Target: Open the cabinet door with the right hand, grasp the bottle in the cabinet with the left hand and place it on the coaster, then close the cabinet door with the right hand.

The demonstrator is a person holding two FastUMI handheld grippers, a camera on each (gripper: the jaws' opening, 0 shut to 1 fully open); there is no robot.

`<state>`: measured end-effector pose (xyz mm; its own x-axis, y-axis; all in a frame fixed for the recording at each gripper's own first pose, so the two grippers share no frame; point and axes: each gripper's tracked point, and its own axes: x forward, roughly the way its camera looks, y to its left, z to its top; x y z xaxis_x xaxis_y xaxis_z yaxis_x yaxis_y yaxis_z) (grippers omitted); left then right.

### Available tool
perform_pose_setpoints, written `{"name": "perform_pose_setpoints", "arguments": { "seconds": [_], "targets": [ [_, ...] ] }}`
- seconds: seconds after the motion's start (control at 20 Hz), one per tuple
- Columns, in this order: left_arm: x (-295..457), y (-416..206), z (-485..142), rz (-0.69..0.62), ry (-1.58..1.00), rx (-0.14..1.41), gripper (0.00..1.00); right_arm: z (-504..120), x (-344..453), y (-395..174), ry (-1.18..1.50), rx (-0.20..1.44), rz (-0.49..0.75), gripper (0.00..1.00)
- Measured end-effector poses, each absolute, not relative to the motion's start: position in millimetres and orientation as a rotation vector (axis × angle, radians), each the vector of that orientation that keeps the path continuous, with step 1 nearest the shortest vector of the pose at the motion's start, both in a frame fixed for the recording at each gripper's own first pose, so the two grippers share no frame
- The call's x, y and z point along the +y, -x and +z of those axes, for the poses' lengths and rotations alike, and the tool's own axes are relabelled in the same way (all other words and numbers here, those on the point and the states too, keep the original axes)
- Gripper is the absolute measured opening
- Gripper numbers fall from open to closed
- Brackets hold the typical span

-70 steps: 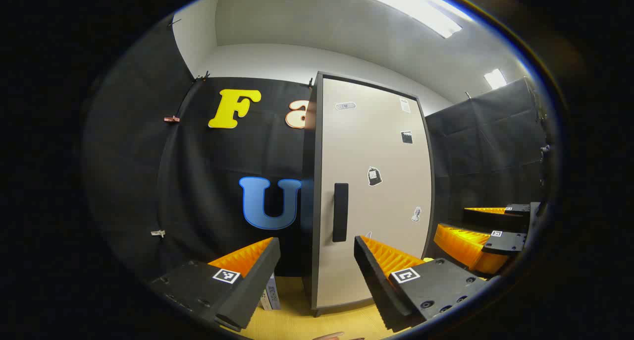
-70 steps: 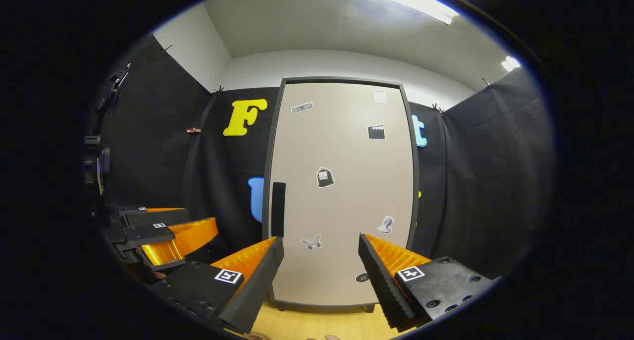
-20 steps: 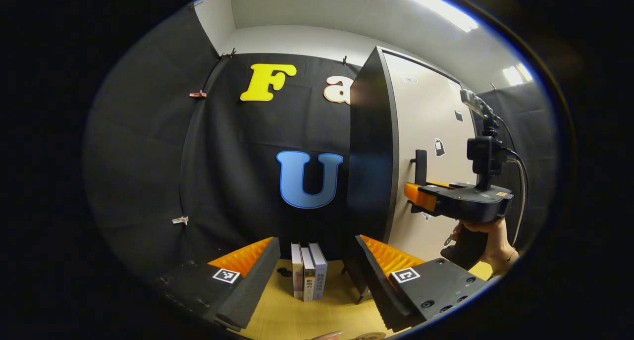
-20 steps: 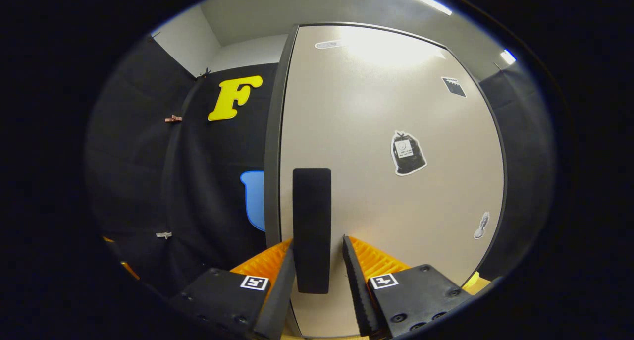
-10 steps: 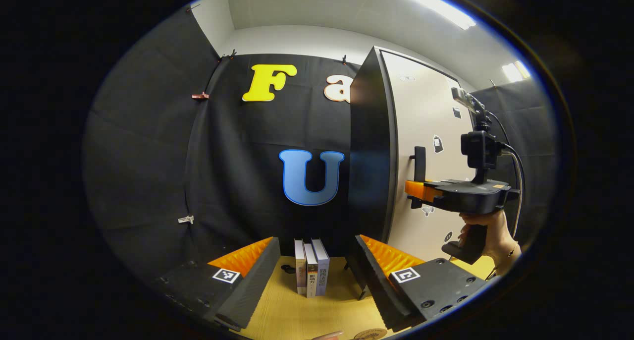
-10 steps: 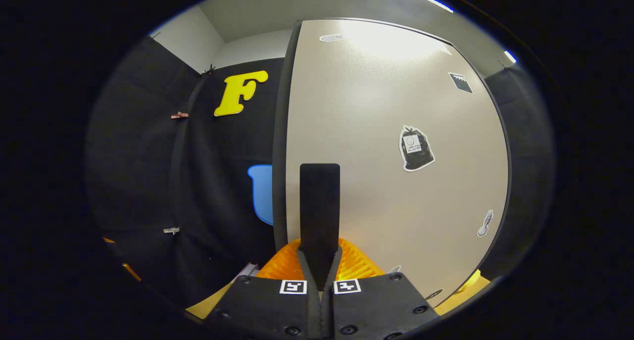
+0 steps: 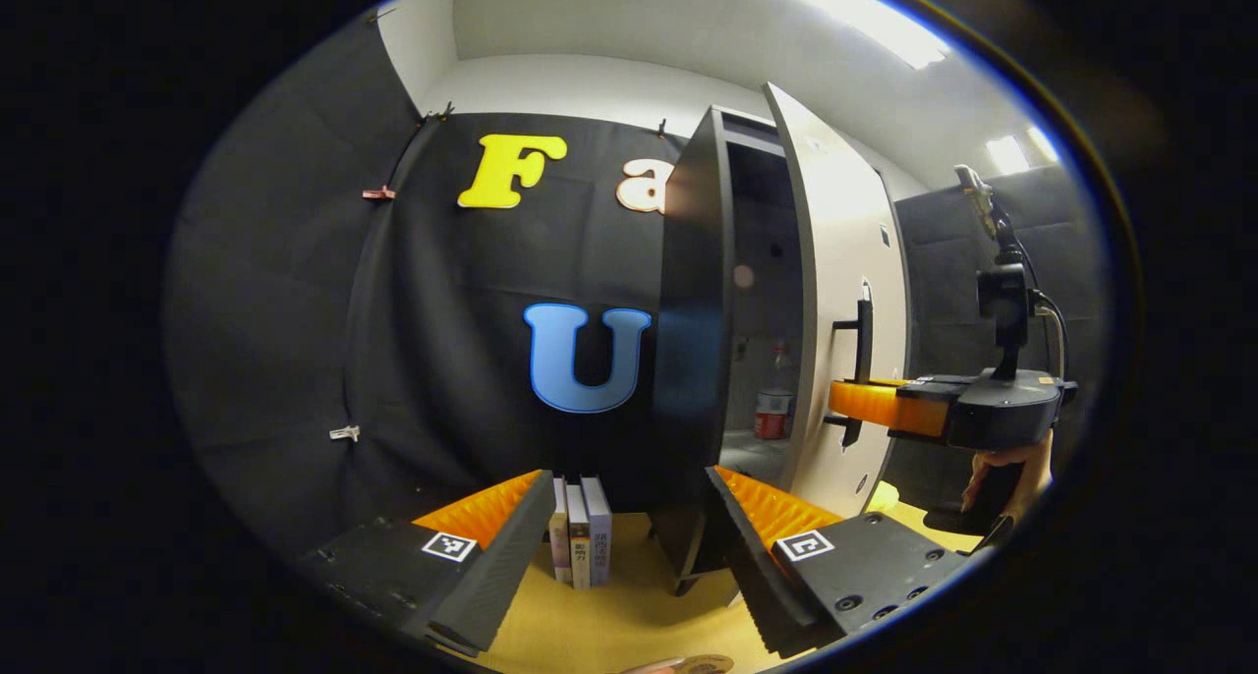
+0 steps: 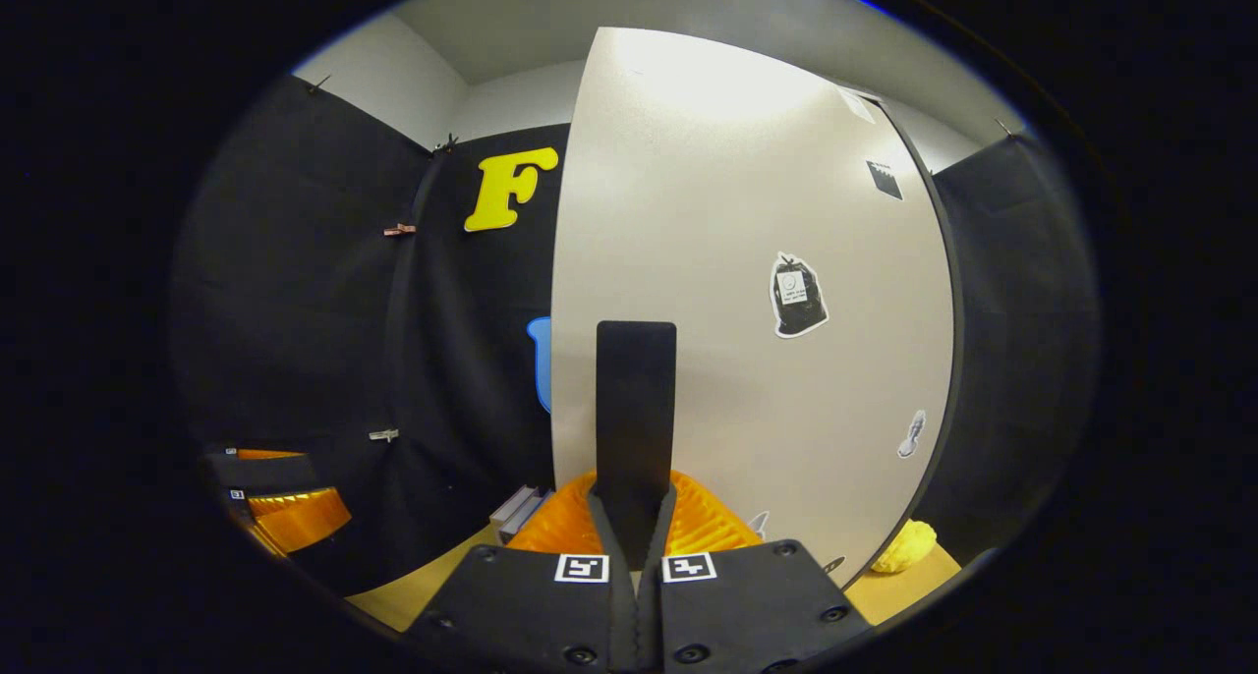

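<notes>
Your right gripper (image 8: 634, 546) has its jaws clamped on the handle (image 8: 635, 409); the door (image 7: 835, 291) stands ajar, leaving a narrow gap at its free edge. Through it the bottle (image 7: 774, 394) stands inside the cabinet (image 7: 693, 360), at 1 o'clock beyond your left gripper (image 7: 629, 532), whose jaws are apart over the table (image 7: 629, 615).

A narrow gap into the cabinet (image 7: 693, 291) lies between its side and the part-open door (image 7: 845, 291).
</notes>
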<state>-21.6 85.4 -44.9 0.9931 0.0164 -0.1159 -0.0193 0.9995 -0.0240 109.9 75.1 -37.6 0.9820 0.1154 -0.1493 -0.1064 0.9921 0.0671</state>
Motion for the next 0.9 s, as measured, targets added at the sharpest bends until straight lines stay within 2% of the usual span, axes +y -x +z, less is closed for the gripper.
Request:
{"name": "perform_pose_setpoints", "arguments": {
  "seconds": [0.45,0.9],
  "targets": [
    [47.8,30.2,-40.7,-0.077,0.065,0.102,0.95,-29.7,44.6,-58.4,-0.005,0.182,0.113,0.05],
    [-26.3,11.1,-48.9,-0.295,0.077,0.121,0.95,-17.9,-18.9,-7.0,0.009,0.193,-0.019,0.05]
  ]
}}
